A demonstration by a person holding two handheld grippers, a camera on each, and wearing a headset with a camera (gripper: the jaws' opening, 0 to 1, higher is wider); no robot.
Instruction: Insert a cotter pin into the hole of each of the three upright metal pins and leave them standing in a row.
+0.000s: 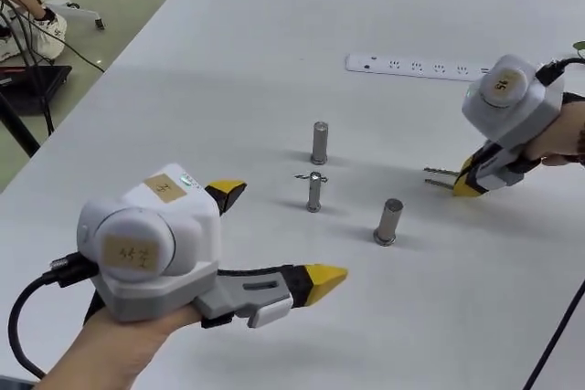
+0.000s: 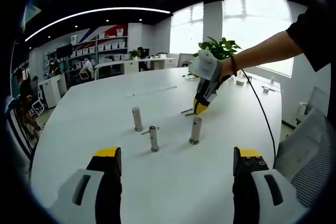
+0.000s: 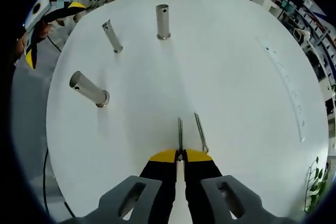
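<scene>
Left gripper point(image 1: 278, 230) gaped wide, right gripper point(image 1: 466, 187) pinched one cotter pin point(image 3: 180, 132) of three, three metal pins point(image 1: 314, 191) stood, sticker point(image 1: 164, 187) writing was blurry

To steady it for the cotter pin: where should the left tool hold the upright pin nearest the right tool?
I would hold the upright pin low on its round shaft, above the wider foot, with the open left tool coming level from the person's side. This leaves the top free.

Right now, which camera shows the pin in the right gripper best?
The right gripper view: the cotter pin juts close-up from the shut right gripper. The head view shows it small; the left gripper view, a sliver.
</scene>
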